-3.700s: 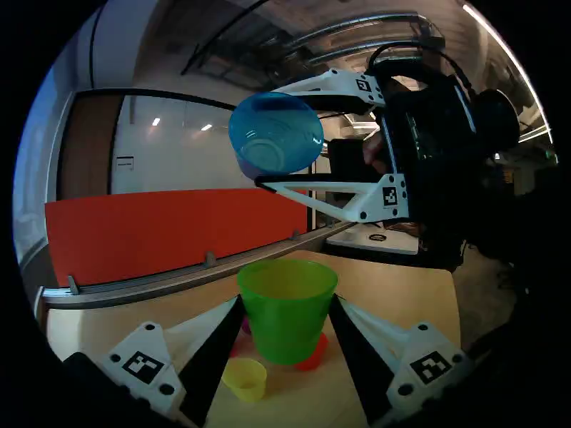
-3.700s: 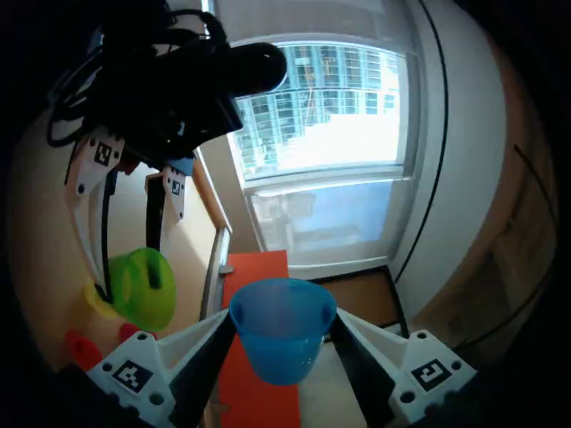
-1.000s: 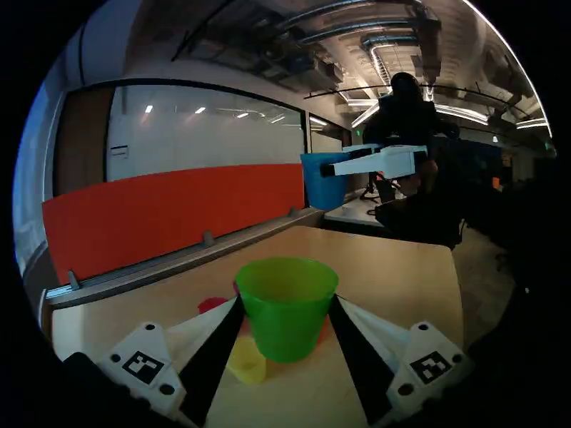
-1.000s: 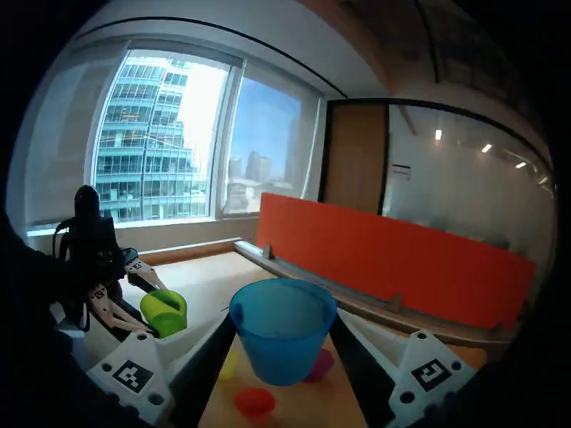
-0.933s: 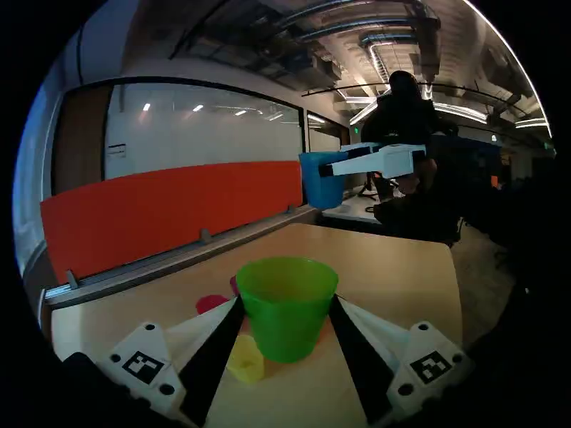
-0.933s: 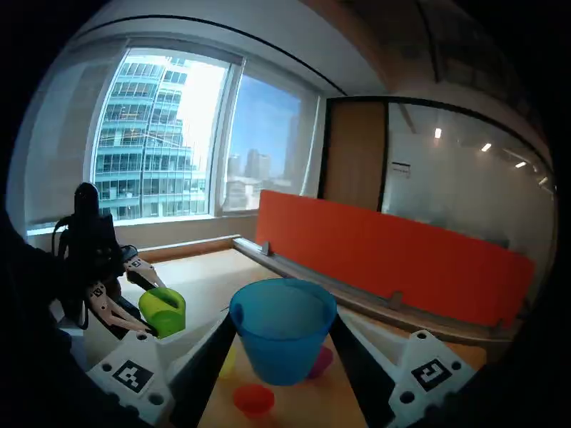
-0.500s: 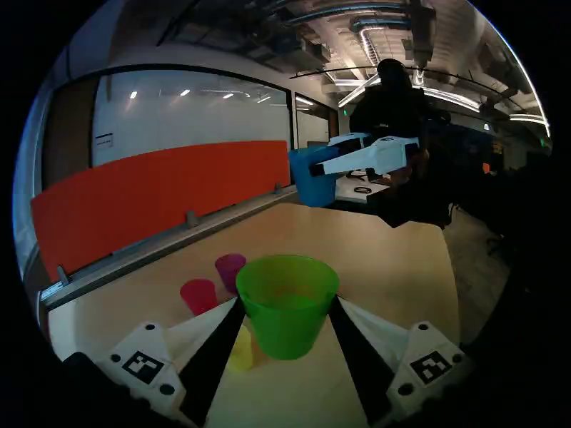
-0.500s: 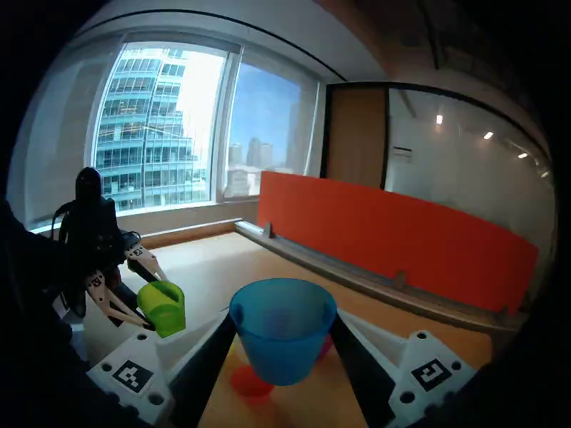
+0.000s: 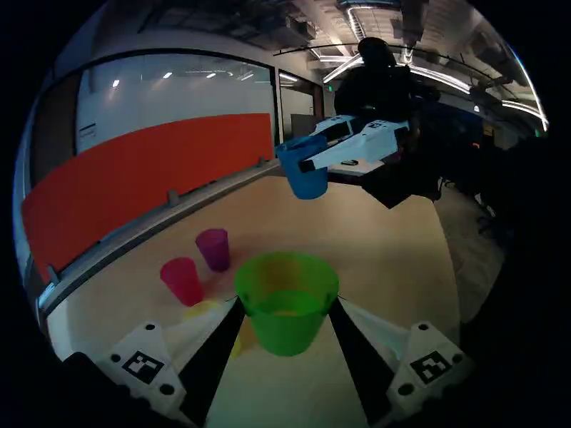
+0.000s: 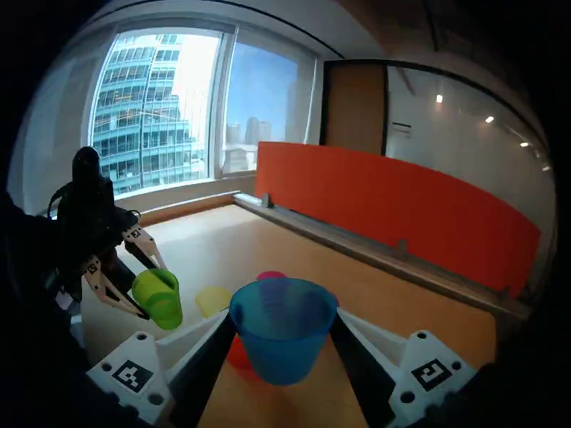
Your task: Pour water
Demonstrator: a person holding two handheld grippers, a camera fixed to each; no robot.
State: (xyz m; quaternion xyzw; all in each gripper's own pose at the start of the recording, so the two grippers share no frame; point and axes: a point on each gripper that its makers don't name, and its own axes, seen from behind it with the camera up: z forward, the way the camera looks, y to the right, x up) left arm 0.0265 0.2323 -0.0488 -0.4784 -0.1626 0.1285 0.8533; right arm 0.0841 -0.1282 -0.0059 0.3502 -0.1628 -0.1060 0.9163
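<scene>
Righted and drawn well away from the left hand-held gripper (image 9: 285, 303), the blue cup (image 10: 282, 349) sits upright, clamped in the right hand-held gripper (image 10: 283, 328), while the left one clamps the green cup (image 9: 285, 321), seemingly part-filled, over the tabletop (image 9: 385, 242); pouring looks done and only setting down remains.

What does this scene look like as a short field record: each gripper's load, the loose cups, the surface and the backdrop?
surface: wooden table
left hand: left gripper, fingers shut on upright green cup
right hand: right gripper, fingers shut on blue cup, held in the air
loose cups: red cup, purple cup, yellow cup, standing close together
backdrop: orange partition along the far edge
</scene>
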